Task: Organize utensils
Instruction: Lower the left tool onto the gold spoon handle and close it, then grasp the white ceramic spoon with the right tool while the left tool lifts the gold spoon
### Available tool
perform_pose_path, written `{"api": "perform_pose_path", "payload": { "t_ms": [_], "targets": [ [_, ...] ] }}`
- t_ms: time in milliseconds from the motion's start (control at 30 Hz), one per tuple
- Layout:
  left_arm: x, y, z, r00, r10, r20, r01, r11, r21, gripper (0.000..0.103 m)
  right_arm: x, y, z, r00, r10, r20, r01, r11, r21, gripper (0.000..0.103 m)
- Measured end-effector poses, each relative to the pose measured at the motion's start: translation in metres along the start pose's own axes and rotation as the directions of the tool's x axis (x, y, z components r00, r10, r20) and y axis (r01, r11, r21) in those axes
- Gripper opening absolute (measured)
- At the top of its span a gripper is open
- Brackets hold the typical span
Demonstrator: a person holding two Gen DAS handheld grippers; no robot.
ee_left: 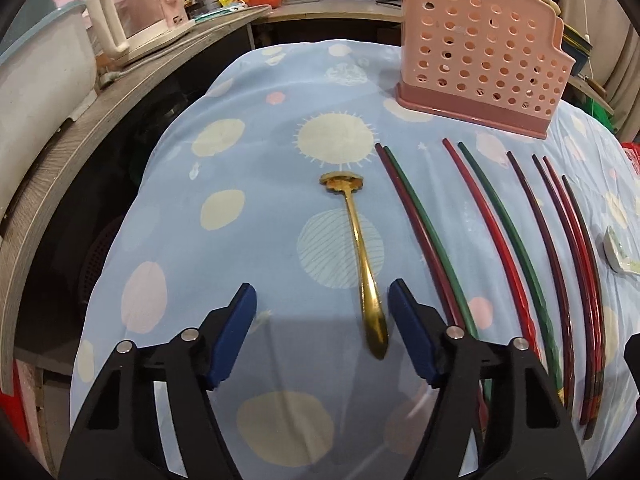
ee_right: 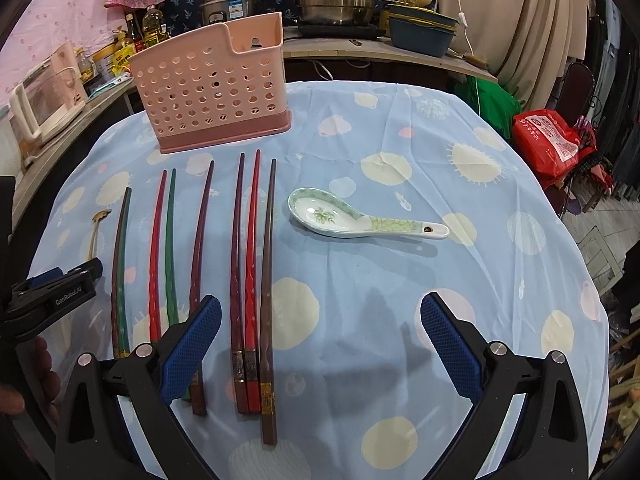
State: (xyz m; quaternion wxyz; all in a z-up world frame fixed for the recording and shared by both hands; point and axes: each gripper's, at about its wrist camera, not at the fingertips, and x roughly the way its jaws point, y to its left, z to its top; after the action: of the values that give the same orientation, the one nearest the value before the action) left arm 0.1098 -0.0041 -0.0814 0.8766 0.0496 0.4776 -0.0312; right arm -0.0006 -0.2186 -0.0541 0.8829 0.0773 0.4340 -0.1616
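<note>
At lower centre of the left wrist view: the gold spoon (ee_left: 362,256) lies on the blue dotted cloth (ee_left: 240,152), its handle end between your left gripper (ee_left: 322,332) fingers, bowl pointing up-frame.
Left fingers: part spread, with no pad touching the handle; the handle sits nearer the right-hand pad (ee_left: 412,340) than the other.
Right fingers: your right gripper (ee_right: 320,344) is spread wide over bare cloth, holding nothing, just right of three chopsticks (ee_right: 252,280).
Doing the step well: shift a little toward the right of the frame so the handle is centred, come down until the pads flank the thin metal, then close firmly; I judge a slim, smooth handle lying flat can slip or twist.
Destination: the pink perforated holder (ee_left: 484,60) stands at upper right, well apart from the spoon.
Only the right view shows: the ceramic soup spoon (ee_right: 360,220) whole, at centre frame, and the holder's (ee_right: 212,84) open top.
Only the left view shows: the gap between pads and handle.
</note>
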Motion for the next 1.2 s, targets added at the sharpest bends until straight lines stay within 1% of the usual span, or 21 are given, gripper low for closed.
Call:
{"api": "perform_pose_path", "payload": {
  "t_ms": [33, 67, 133, 167, 267, 300, 433, 533, 600, 733, 800, 867, 900, 967, 1000, 1033, 1067, 1133, 1200],
  "targets": [
    [0.000, -0.001, 0.001, 1.000, -0.010, 0.000, 0.010, 1.000, 0.003, 0.055, 0.001, 0.000, 0.001, 1.000, 0.000, -0.002, 0.000, 1.000, 0.001, 0.096],
    [0.000, -0.002, 0.001, 1.000, -0.020, 0.001, 0.020, 1.000, 0.006, 0.052, 0.002, 0.000, 0.002, 1.000, 0.000, -0.003, 0.000, 1.000, 0.002, 0.096],
    [-0.002, -0.005, 0.000, 0.999, -0.051, 0.000, 0.051, 0.999, 0.012, 0.037, 0.003, 0.000, 0.003, 1.000, 0.000, -0.005, 0.000, 1.000, 0.001, 0.096],
    [-0.004, -0.006, -0.001, 0.998, -0.062, 0.001, 0.062, 0.998, 0.021, 0.033, 0.003, 0.001, 0.003, 1.000, 0.000, -0.004, 0.000, 1.000, 0.000, 0.096],
    [-0.008, -0.009, -0.004, 0.995, -0.097, -0.003, 0.097, 0.995, 0.031, 0.014, 0.002, 0.001, 0.003, 1.000, -0.001, 0.001, 0.001, 1.000, -0.004, 0.096],
    [-0.009, -0.008, -0.005, 0.994, -0.107, -0.005, 0.107, 0.994, 0.029, 0.010, 0.002, 0.001, 0.003, 1.000, 0.000, 0.002, 0.000, 1.000, -0.003, 0.096],
    [-0.014, -0.005, -0.007, 0.990, -0.142, -0.014, 0.142, 0.990, 0.020, 0.010, -0.001, -0.005, 0.007, 1.000, 0.001, 0.011, -0.001, 1.000, 0.003, 0.096],
    [-0.021, -0.002, -0.008, 0.989, -0.148, -0.008, 0.149, 0.989, 0.019, 0.009, -0.005, -0.012, 0.016, 0.999, 0.001, 0.036, -0.001, 1.000, 0.006, 0.096],
    [-0.027, 0.000, -0.007, 0.989, -0.146, 0.001, 0.146, 0.989, 0.023, 0.009, -0.006, -0.019, 0.028, 0.998, 0.008, 0.054, -0.009, 1.000, 0.005, 0.096],
    [-0.034, 0.001, -0.008, 0.990, -0.141, 0.009, 0.141, 0.990, 0.029, 0.009, 0.005, -0.037, 0.058, 0.997, 0.048, 0.056, -0.047, 0.999, -0.003, 0.093],
    [-0.035, 0.001, -0.009, 0.990, -0.139, 0.004, 0.139, 0.990, 0.030, 0.009, 0.018, -0.046, 0.072, 0.996, 0.078, 0.031, -0.077, 0.997, -0.015, 0.092],
    [-0.034, -0.001, -0.010, 0.991, -0.135, 0.000, 0.135, 0.990, 0.031, 0.010, 0.033, -0.052, 0.079, 0.993, 0.120, -0.016, -0.120, 0.992, -0.023, 0.089],
    [-0.034, -0.002, -0.010, 0.991, -0.134, -0.003, 0.134, 0.990, 0.032, 0.010, 0.041, -0.054, 0.080, 0.989, 0.143, -0.042, -0.145, 0.989, -0.032, 0.086],
    [-0.033, -0.003, -0.012, 0.991, -0.135, -0.008, 0.135, 0.990, 0.034, 0.010, 0.054, -0.054, 0.078, 0.979, 0.179, -0.097, -0.185, 0.981, -0.054, 0.080],
    [-0.033, -0.004, -0.012, 0.991, -0.134, -0.009, 0.134, 0.990, 0.037, 0.010, 0.060, -0.055, 0.075, 0.969, 0.210, -0.128, -0.219, 0.974, -0.058, 0.077],
    [-0.032, -0.005, -0.012, 0.991, -0.134, -0.010, 0.134, 0.990, 0.039, 0.010, 0.064, -0.055, 0.072, 0.963, 0.225, -0.151, -0.236, 0.970, -0.060, 0.073],
    [-0.032, -0.005, -0.012, 0.991, -0.135, -0.012, 0.136, 0.990, 0.041, 0.010, 0.066, -0.054, 0.068, 0.959, 0.230, -0.167, -0.244, 0.968, -0.064, 0.072],
    [-0.031, -0.007, -0.013, 0.991, -0.136, -0.016, 0.137, 0.990, 0.043, 0.010, 0.066, -0.051, 0.060, 0.954, 0.238, -0.185, -0.256, 0.963, -0.083, 0.064],
    [-0.031, -0.008, -0.014, 0.990, -0.139, -0.019, 0.140, 0.989, 0.046, 0.010, 0.064, -0.048, 0.053, 0.952, 0.237, -0.194, -0.259, 0.961, -0.098, 0.059]
  ]
}}
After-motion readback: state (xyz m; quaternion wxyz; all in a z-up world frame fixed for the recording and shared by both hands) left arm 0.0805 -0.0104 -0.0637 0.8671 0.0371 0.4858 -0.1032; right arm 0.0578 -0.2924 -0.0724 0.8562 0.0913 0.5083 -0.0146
